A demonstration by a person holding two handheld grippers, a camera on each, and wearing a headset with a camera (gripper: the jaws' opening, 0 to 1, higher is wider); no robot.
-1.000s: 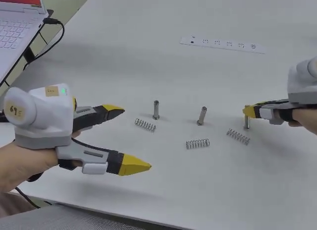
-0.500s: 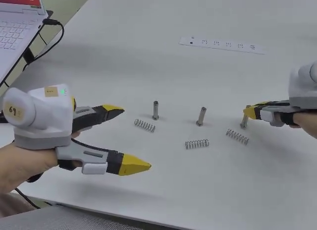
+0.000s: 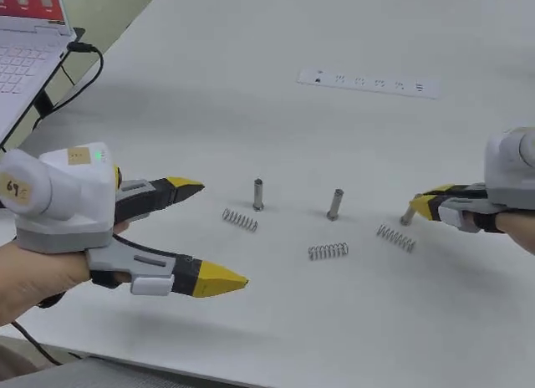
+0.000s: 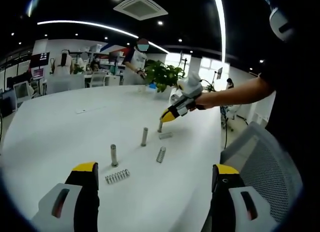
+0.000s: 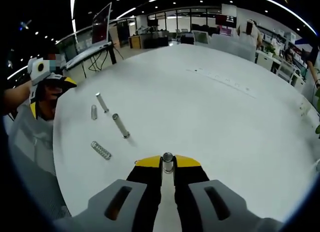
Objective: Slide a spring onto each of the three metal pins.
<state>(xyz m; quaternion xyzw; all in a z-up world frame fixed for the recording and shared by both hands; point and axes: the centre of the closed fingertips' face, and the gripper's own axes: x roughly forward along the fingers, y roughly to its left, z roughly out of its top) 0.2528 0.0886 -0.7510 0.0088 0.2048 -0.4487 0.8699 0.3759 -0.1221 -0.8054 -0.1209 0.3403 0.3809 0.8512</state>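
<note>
Left tool [image 3: 217, 233]: gripped in a hand [image 3: 33, 275] low over the near left of the white tabletop [image 3: 251, 87], roughly level, yellow-tipped jaws spread wide, released, aimed toward the parts.

Right tool [image 3: 415, 204]: extended in level from the right, jaws clenched on the top of the right-hand grey metal pin [image 3: 407, 215], pin tilted.

Left-hand grey metal pin [image 3: 257, 194] and middle grey metal pin [image 3: 335, 203]: standing on the tabletop, bare.

Left coiled steel spring [image 3: 240, 220], middle coiled steel spring [image 3: 328, 251], right coiled steel spring [image 3: 395, 237]: lying flat, each near 1 pin.
</note>
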